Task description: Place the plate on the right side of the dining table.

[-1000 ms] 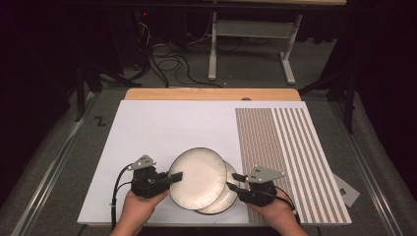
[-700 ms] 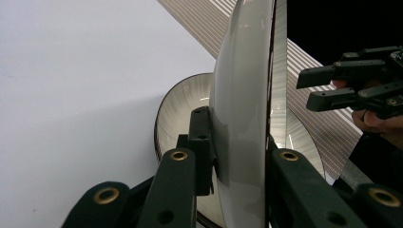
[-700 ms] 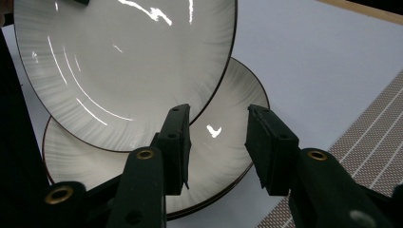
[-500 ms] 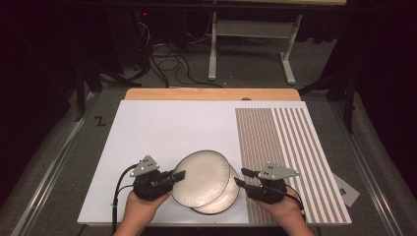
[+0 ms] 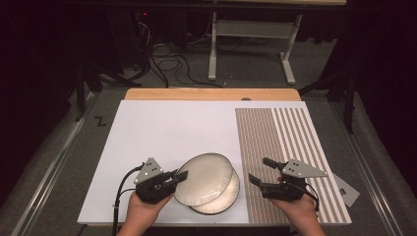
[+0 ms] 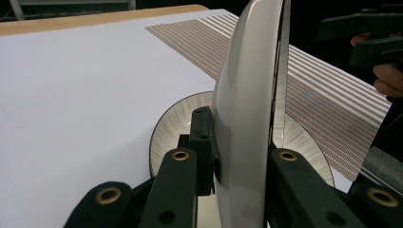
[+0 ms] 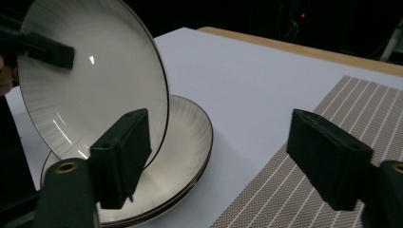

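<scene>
A white plate (image 5: 204, 178) with a dark rim is lifted and tilted, its left rim pinched in my left gripper (image 5: 179, 177). In the left gripper view the plate (image 6: 242, 118) stands edge-on between the jaws of the left gripper (image 6: 237, 161). Under it another matching plate (image 5: 228, 199) lies flat on the white board; its edge (image 7: 185, 142) looks doubled. My right gripper (image 5: 258, 169) is open just right of the plates, over the striped mat, touching nothing. The right gripper view has the right gripper (image 7: 223, 156) wide open, with the raised plate (image 7: 95, 85) to its left.
A brown striped placemat (image 5: 285, 147) covers the right part of the white board (image 5: 172, 132). A wooden strip (image 5: 211, 94) runs along the far edge. A grey flat piece (image 5: 346, 189) lies off the board's right side. Table legs and cables stand beyond.
The left gripper has raised and tilted the top plate off the lower one. The right gripper has drawn away to the right of the plates' edge.
</scene>
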`<control>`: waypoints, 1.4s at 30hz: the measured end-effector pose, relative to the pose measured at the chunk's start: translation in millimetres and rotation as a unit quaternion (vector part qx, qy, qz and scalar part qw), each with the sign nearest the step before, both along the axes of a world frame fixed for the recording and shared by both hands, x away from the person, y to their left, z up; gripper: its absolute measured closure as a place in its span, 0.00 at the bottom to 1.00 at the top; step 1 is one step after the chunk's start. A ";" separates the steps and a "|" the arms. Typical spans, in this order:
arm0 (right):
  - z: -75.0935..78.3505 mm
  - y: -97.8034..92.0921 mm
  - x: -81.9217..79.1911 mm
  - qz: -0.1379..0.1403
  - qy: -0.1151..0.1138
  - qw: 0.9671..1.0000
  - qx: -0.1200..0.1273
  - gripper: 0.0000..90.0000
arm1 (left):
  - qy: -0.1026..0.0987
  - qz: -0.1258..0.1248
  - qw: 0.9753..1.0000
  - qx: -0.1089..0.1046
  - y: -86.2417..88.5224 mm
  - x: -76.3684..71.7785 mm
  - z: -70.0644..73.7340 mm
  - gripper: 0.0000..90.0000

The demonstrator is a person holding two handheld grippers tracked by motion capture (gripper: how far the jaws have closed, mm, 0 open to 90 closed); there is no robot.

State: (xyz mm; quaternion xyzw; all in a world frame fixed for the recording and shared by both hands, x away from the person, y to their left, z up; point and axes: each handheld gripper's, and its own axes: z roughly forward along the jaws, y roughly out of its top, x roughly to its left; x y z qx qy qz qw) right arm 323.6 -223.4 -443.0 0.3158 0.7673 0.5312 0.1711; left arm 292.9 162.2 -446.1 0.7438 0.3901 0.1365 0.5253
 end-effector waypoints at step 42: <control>-4.8 38.4 0.3 0.045 0.004 0.999 -0.018 0.02 | -0.023 -0.011 1.000 0.013 -2.9 -1.1 -0.4 0.88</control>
